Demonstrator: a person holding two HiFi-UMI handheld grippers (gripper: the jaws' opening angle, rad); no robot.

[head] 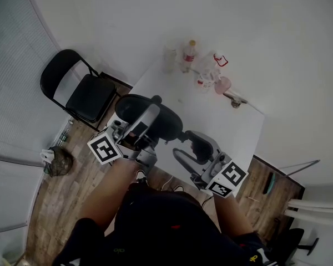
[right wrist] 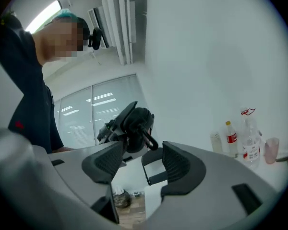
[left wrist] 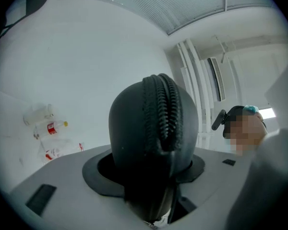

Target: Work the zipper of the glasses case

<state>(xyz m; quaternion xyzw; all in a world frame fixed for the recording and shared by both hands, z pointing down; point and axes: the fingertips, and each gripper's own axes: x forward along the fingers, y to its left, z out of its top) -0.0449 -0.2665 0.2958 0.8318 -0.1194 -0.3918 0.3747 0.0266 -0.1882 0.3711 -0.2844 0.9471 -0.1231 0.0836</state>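
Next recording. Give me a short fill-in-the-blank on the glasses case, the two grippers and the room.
1. The left hand-held gripper clamps the glasses case, whose ___ faces that gripper's camera.
2. The right hand-held gripper is ___, with nothing between its jaws.
3. On the floor beside the table stands a black folding ___.
Missing words: zipper; open; chair.

The person wears a black top (head: 155,215) with a small red mark on it. Ahead of that top, the left gripper (left wrist: 153,186) and right gripper (right wrist: 141,157) are pale grey with black pads (right wrist: 176,163). Each carries a white marker cube (head: 105,147) printed with black squares.
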